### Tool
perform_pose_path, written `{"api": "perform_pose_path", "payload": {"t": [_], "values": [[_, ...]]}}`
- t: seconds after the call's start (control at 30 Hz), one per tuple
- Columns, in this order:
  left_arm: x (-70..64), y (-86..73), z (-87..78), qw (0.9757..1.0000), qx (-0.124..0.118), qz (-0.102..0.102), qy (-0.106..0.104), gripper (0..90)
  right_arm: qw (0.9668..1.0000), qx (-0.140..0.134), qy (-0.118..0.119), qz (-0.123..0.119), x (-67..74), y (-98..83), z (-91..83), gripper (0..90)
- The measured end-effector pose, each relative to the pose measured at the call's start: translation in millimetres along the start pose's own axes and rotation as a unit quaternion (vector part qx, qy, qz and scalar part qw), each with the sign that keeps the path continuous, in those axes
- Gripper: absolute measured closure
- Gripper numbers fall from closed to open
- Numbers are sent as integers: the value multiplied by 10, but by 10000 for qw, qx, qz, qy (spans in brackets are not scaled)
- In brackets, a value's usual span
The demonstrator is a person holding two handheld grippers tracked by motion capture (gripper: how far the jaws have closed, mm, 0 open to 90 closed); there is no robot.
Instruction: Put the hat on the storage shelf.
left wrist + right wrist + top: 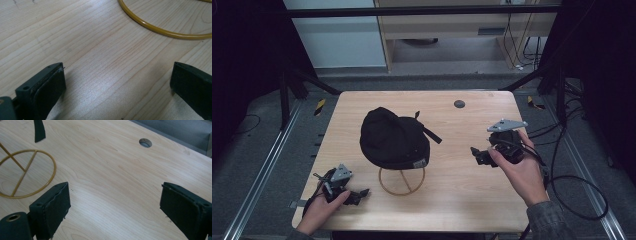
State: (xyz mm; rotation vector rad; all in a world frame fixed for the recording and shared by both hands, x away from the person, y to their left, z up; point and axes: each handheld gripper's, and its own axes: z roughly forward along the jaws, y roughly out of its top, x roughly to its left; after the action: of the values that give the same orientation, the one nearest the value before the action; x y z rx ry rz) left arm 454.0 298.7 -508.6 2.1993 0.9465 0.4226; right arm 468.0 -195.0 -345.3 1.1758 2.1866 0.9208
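A black cap (394,137) sits on top of a gold wire stand whose ring base (402,181) rests on the wooden table (462,190). Its strap (431,134) sticks out to the right, and the strap's end (39,131) hangs into the right gripper view. My left gripper (359,196) lies low at the table's front left, open and empty, pointing at the ring base (160,30). Held right of the cap, my right gripper (477,155) is open with nothing between its fingers, and the ring base (27,173) lies to its left.
A small round hole (459,104) is set in the table near its far edge, also seen as the hole (145,142) in the right gripper view. Cables (577,190) trail off the table's right side. Metal rails run along both sides of the table.
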Motion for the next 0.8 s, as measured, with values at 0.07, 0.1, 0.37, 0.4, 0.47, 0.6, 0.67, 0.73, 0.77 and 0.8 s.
{"api": "perform_pose_path", "payload": {"t": [0.07, 0.1, 0.37, 0.4, 0.47, 0.6, 0.67, 0.73, 0.77, 0.8], "values": [[0, 0, 0, 10000, 0, 0, 0, 0, 10000, 25, -6, -5, -5, -44, 21, 98], [0, 0, 0, 10000, -1, -2, -1, 0, 10000, 47, 0, 2, -5, -78, 37, 99], [0, 0, 0, 10000, 1, -1, 0, 0, 9999, 125, 32, 87, 1, -262, 124, 100], [0, 0, 0, 10000, 0, 0, 0, 0, 9998, 131, 53, 105, 1, -278, 131, 100], [0, 0, 0, 10000, 0, 0, 0, 0, 9998, 143, 64, 115, 6, -316, 151, 100], [0, 0, 0, 10000, -1, -2, 0, 0, 9997, 182, 114, 138, 20, -414, 215, 101], [0, 0, 0, 10000, -1, -2, 0, 0, 9995, 225, 125, 168, 31, -477, 262, 101], [0, 0, 0, 10000, 0, 0, 0, 0, 9994, 258, 148, 191, 44, -522, 298, 102], [0, 0, 0, 10000, -1, -1, 0, 0, 9994, 264, 148, 190, 49, -546, 316, 103], [0, 0, 0, 10000, -1, -1, 0, 0, 9993, 270, 162, 196, 54, -569, 332, 104]]}}
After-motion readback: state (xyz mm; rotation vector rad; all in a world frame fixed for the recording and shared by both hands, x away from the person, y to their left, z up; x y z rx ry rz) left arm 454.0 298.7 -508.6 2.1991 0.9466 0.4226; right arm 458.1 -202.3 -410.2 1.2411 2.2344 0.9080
